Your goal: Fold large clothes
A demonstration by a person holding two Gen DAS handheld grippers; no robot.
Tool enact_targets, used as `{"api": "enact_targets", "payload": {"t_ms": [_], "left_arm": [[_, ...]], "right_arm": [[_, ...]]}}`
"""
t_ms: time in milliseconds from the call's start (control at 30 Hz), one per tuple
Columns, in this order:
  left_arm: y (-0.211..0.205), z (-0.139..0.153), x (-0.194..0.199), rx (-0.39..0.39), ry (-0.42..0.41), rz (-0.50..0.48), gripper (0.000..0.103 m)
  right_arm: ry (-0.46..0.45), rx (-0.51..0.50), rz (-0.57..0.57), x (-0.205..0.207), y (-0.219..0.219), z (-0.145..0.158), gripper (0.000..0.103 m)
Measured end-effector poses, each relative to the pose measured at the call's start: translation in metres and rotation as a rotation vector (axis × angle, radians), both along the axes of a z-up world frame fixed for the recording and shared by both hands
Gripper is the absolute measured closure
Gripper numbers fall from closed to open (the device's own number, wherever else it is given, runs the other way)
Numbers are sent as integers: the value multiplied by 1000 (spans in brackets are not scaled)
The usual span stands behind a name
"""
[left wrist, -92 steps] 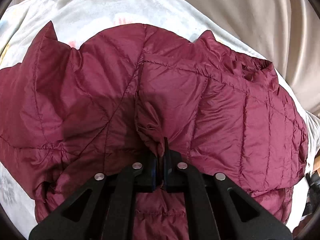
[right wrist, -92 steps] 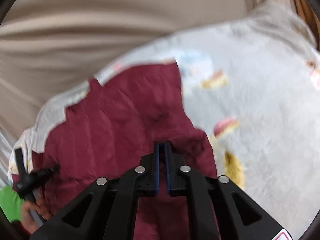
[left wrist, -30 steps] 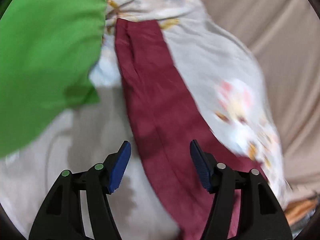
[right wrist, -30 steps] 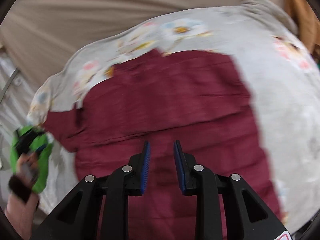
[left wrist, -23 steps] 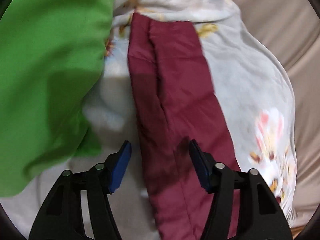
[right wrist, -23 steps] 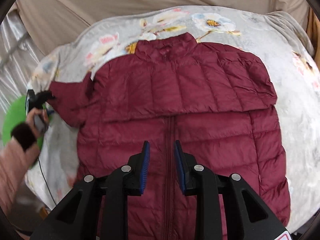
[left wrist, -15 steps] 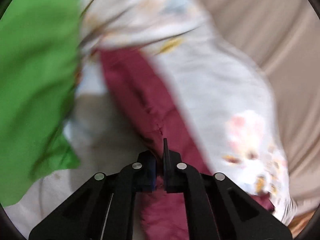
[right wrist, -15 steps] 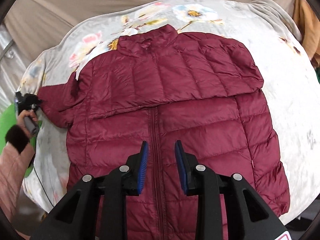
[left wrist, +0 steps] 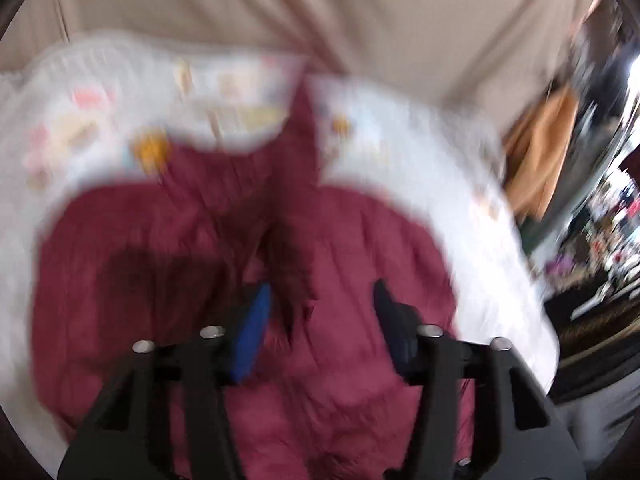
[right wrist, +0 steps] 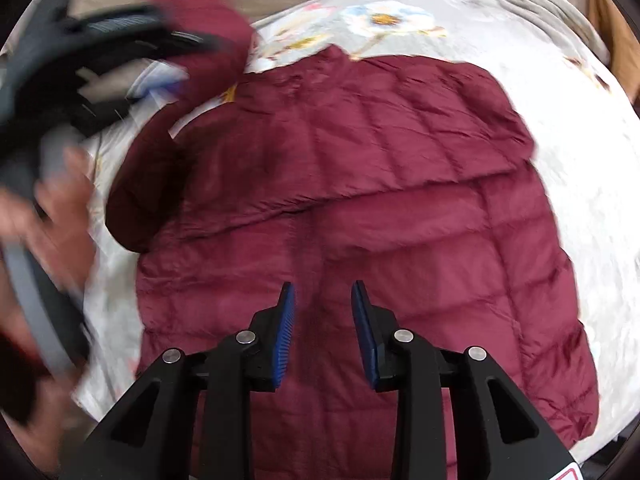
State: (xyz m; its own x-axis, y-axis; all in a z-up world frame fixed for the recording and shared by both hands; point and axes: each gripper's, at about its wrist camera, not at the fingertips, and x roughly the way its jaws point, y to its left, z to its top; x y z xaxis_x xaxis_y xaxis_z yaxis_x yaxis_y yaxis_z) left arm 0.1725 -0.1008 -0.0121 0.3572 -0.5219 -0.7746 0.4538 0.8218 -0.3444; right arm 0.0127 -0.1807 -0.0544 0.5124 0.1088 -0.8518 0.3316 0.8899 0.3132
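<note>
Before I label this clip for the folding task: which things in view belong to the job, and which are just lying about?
Job:
maroon puffer jacket
left gripper, open
right gripper, open

Just around:
floral bedsheet beneath the jacket
beige curtain behind
orange cloth, blurred, off to the side

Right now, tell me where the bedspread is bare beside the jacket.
Bare floral bedspread runs along the maroon jacket's right side and beyond its collar. The left side is crowded: the lifted sleeve, the left gripper and the hand. The right gripper hovers open over the jacket front.
</note>
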Motion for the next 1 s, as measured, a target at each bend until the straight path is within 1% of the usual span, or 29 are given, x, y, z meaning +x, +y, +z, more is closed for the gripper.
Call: {"api": "enact_targets", "payload": {"t_ms": [33, 67, 133, 200, 233, 267, 300, 333, 367, 433, 467, 500, 567, 600, 667, 700, 733, 767, 800, 833, 867, 933, 967, 1000], "left_arm": [[-6, -15, -8, 16, 37, 0, 52], [-6, -21, -14, 19, 61, 9, 52], [8, -28, -23, -12, 96, 58, 51], [36, -26, -26, -42, 112, 146, 50], [49, -24, -28, -47, 109, 189, 47], [69, -22, -25, -40, 100, 258, 46], [84, -20, -22, -38, 99, 309, 41], [99, -22, -17, -44, 107, 359, 37], [120, -26, -10, -49, 132, 429, 37], [154, -37, -2, -82, 194, 535, 37], [173, -44, 2, -112, 224, 596, 37], [188, -52, 4, -132, 248, 637, 37], [209, -66, 11, -150, 302, 700, 37], [214, -71, 12, -158, 317, 719, 37], [221, -81, 15, -156, 339, 749, 39], [221, -85, 16, -144, 342, 751, 44], [220, -88, 20, -121, 344, 751, 52], [213, -89, 15, -100, 341, 748, 57], [214, -88, 13, -80, 330, 746, 70], [213, -86, 13, -63, 313, 743, 76], [212, -82, 14, -39, 286, 739, 77], [215, -83, 12, 5, 265, 737, 84], [214, -85, 16, 38, 262, 738, 85], [214, -86, 15, 53, 263, 738, 85]], "right_arm": [[4, -4, -18, -8, -11, -2, 73], [5, -6, -32, -15, -20, -3, 72], [0, -3, -56, -26, -39, -4, 68], [-13, 2, -66, -29, -56, -3, 68], [-26, 3, -64, -25, -65, 0, 67], [-37, 7, -63, -19, -73, 3, 64], [-61, 29, -66, -9, -84, 8, 62], [-80, 53, -72, -2, -92, 10, 55], [-99, 77, -90, 10, -102, 12, 50], [-119, 99, -113, 36, -119, 11, 47], [-118, 104, -124, 51, -126, 9, 46], [-108, 108, -147, 66, -134, 6, 46], [-93, 133, -180, 87, -145, -4, 46], [-76, 130, -211, 99, -151, -12, 46], [-43, 135, -225, 115, -155, -25, 46], [-18, 133, -230, 123, -155, -32, 47], [6, 153, -203, 132, -153, -40, 65], [17, 197, -152, 139, -148, -42, 98], [-24, 211, -131, 139, -143, -31, 97], [-116, 203, -112, 134, -138, -13, 97], [-228, 172, -83, 126, -132, 14, 98], [-360, 140, -71, 109, -126, 49, 98], [-393, 134, -82, 102, -126, 55, 98], [-388, 120, -98, 100, -129, 53, 98]]}}
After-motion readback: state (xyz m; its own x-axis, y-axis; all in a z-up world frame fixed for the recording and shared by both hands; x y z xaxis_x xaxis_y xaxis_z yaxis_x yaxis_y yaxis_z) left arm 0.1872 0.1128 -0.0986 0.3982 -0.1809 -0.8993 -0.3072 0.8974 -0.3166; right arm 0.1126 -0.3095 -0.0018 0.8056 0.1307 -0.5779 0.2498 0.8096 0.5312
